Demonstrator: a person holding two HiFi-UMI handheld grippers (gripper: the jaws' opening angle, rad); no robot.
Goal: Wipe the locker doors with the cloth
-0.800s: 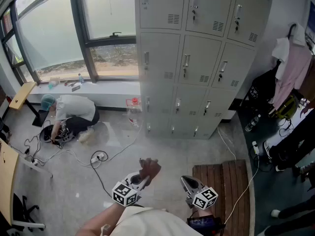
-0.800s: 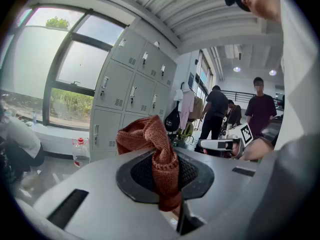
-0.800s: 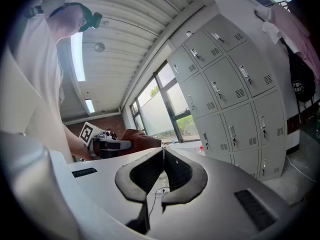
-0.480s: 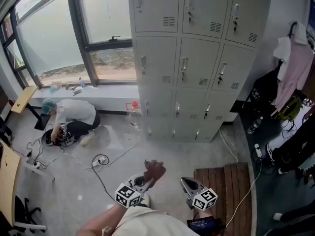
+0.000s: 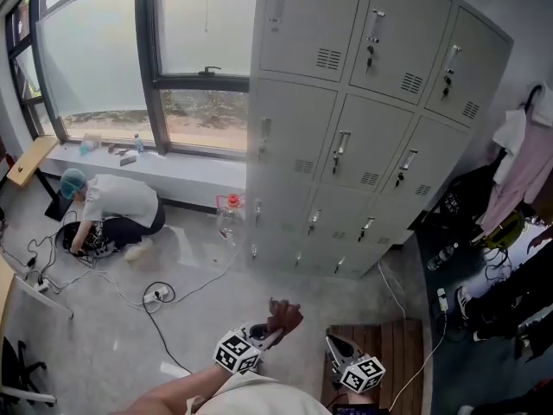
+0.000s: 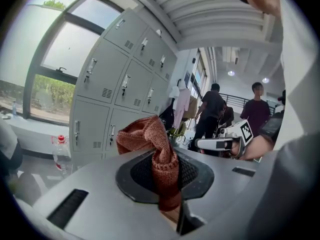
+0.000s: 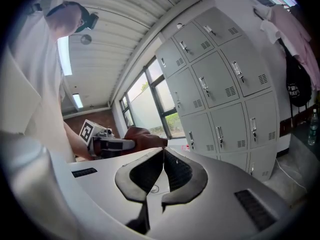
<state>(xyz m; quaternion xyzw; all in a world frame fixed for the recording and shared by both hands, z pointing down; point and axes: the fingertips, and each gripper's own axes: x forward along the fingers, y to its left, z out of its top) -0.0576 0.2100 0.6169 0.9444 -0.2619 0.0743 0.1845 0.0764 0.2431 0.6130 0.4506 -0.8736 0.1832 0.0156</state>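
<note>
The rust-brown knitted cloth (image 6: 150,139) is clamped by a bunched fold in the left gripper (image 6: 165,184); it looks soft, light and floppy. The right gripper (image 7: 162,156) is closed, empty. The grey metal locker doors (image 5: 346,145) are not yet touched.

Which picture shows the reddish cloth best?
The left gripper view: the cloth sits close up, pinched in the left gripper. The head view shows it small; the right gripper view shows only a distant lump.

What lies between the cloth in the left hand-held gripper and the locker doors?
Only bare grey floor, as the head view shows. The cloth, clamped in the left hand-held gripper, is well short of the locker doors.
</note>
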